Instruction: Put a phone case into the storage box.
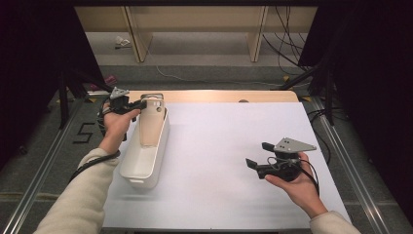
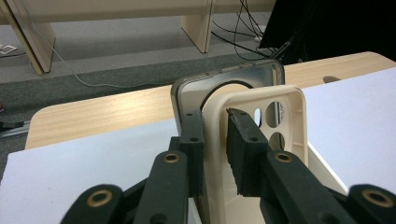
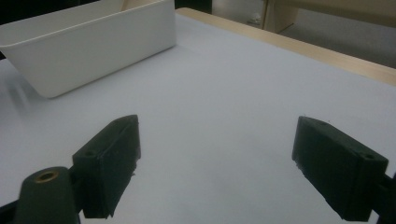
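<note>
High view, left gripper (image 1: 141, 104): seen at about ten o'clock on the table (image 1: 219, 146), held in the person's left hand (image 1: 117, 124), its jaws reaching into the far end of the white bin (image 1: 146, 168).
High view, phone case (image 1: 150, 124): a cream case is seen standing on end inside the white bin, leaned toward the bin's far end, its top edge caught at the left gripper.
High view, right gripper (image 1: 258, 155): held at about four o'clock in the right hand (image 1: 297, 183), jaws set apart with nothing between them, well apart from the bin.
Left gripper view, left gripper (image 2: 215, 154): the jaws are clamped on the side wall of the phone case (image 2: 261, 140); one pad is pressed on its outside, the other on its inside.
Left gripper view, backing piece (image 2: 224, 79): a grey-rimmed panel is seen just behind the case, possibly a phone; this cannot be told for sure.
Left gripper view, camera holes (image 2: 271, 112): round openings are shown at one o'clock from the pads.
Right gripper view, right gripper (image 3: 215, 168): the jaws are spread wide over the bare white table (image 3: 224, 93).
Right gripper view, white bin (image 3: 93, 51): seen at eleven o'clock, resting on the table.
</note>
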`<state>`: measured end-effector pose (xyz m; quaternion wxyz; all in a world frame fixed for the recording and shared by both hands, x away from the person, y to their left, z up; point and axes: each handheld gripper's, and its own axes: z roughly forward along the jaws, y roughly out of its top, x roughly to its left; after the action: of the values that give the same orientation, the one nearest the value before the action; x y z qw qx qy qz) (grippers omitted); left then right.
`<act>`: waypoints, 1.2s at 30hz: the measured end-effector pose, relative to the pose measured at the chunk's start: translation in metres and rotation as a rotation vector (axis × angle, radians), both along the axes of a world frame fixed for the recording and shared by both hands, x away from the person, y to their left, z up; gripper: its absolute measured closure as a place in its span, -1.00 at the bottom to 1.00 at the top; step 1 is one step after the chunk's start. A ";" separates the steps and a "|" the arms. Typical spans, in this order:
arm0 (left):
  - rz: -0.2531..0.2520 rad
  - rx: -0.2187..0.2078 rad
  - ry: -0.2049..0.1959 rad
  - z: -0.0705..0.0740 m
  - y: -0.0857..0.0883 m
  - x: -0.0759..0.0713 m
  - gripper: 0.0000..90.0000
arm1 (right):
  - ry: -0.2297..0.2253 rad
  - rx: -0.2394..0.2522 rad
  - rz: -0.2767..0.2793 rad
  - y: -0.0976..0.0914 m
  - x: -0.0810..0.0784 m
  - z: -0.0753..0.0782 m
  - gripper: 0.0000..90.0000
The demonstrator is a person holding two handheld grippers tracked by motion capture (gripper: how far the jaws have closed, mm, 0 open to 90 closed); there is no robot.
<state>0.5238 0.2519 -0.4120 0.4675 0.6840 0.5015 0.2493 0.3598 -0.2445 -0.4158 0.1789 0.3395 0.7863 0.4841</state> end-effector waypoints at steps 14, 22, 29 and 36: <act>0.023 0.031 0.012 -0.002 0.002 0.001 0.67 | 0.003 -0.001 0.001 0.000 0.000 0.000 -0.64; 0.045 0.057 0.010 0.001 0.004 0.000 0.56 | 0.002 -0.001 0.001 0.000 0.000 0.000 -0.64; 0.048 0.069 -0.003 0.007 0.005 -0.007 0.36 | 0.001 0.000 0.000 0.000 0.000 0.000 -0.64; 0.041 0.052 -0.001 0.015 0.005 -0.017 0.12 | 0.004 -0.003 0.000 0.000 0.000 0.000 -0.64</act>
<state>0.5067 0.2567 -0.3973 0.4447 0.6854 0.5085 0.2720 0.3596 -0.2445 -0.4157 0.1781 0.3403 0.7874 0.4822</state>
